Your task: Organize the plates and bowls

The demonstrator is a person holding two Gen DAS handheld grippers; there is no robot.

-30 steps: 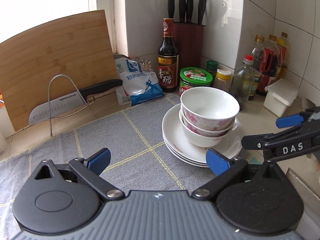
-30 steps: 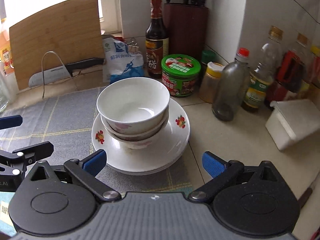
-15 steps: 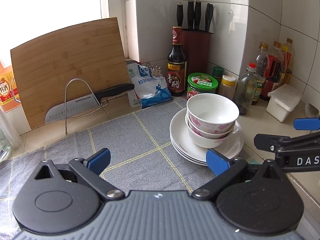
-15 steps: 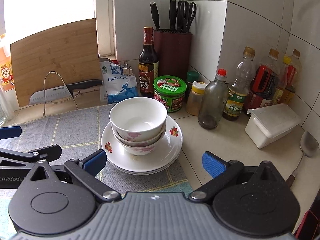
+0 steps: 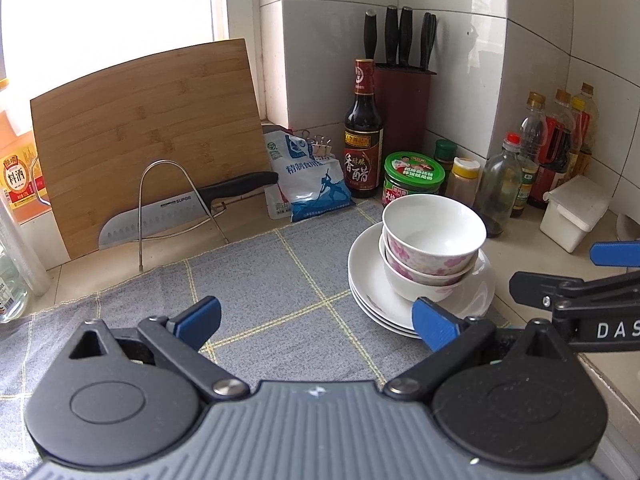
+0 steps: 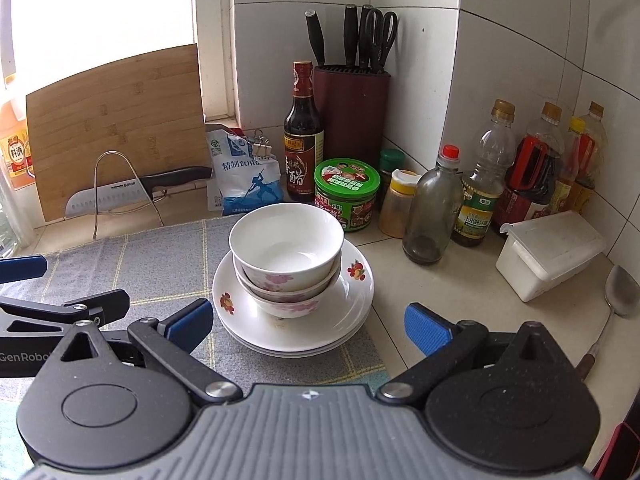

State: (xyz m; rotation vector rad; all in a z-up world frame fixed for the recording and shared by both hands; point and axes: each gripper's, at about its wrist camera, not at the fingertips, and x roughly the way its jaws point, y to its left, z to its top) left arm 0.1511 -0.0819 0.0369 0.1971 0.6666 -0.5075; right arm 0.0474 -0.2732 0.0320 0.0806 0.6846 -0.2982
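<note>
In the right wrist view, the lowest bowl (image 6: 286,307) shows only its bottom curve; the two bowls nested in it hide its inside. The plates (image 6: 352,312) beneath show as stacked rims, their count unclear. The ladle (image 6: 619,292) loses its handle end behind the right tool (image 6: 308,324). In the left wrist view, the right edge cuts off the other tool's lettering, and the orange bottle (image 5: 16,172) is cropped at the left edge.

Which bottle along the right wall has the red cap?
The near-empty clear glass bottle, nearest the stacked bowls, just right of the yellow-lidded jar. The taller bottles further right have gold or yellow caps.
</note>
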